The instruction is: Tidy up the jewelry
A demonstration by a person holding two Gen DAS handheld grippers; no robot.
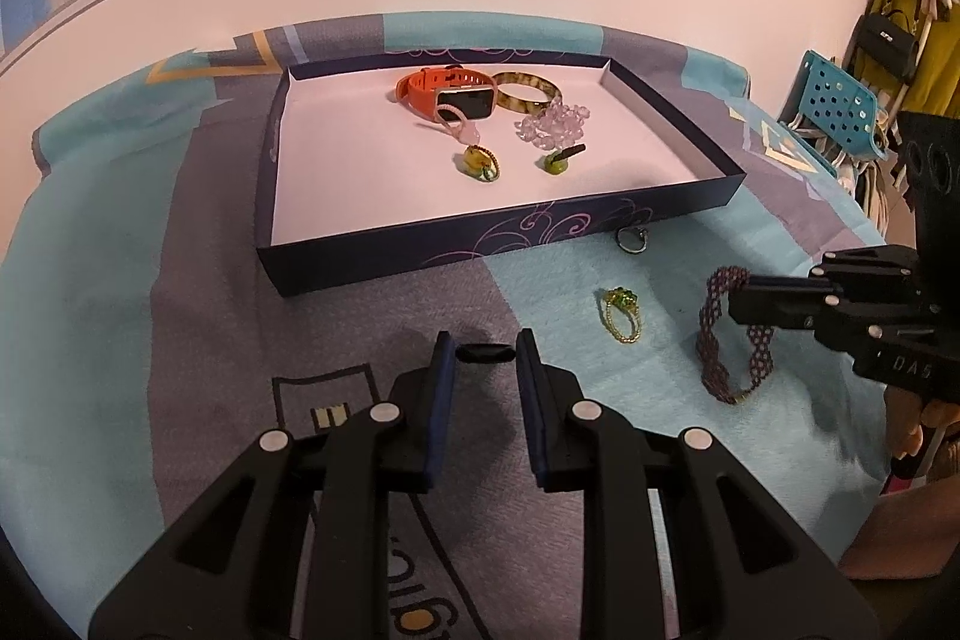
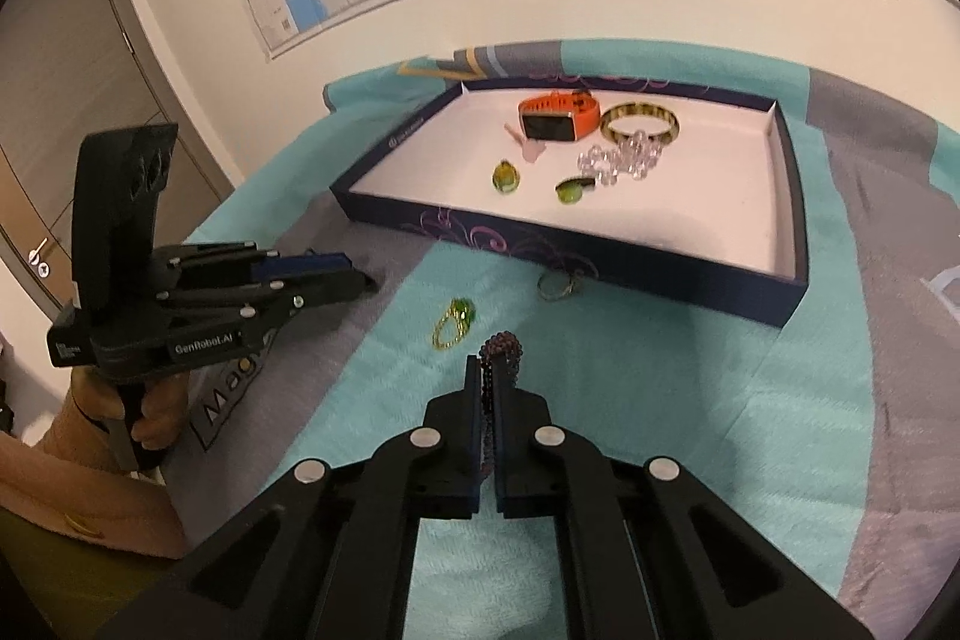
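My right gripper (image 2: 489,370) is shut on a purple beaded bracelet (image 2: 507,343), whose loop sticks up past the fingertips. From the left wrist view the same bracelet (image 1: 714,328) trails from the right gripper (image 1: 735,304) down onto the teal cloth. A gold ring with a green stone (image 1: 621,316) (image 2: 453,322) lies just left of it. A silver ring (image 1: 631,239) (image 2: 558,285) rests against the front wall of the dark blue tray (image 1: 480,250) (image 2: 600,268). My left gripper (image 1: 486,349) hovers low over the grey cloth, its narrow gap bridged by a small black piece (image 1: 485,353).
The tray holds an orange watch (image 1: 444,91), a tortoise bangle (image 1: 528,91), clear beads (image 1: 552,124) and two green pendants. A blue perforated basket (image 1: 840,106) and hanging bags stand at far right. A hand (image 2: 150,400) holds the left gripper's handle.
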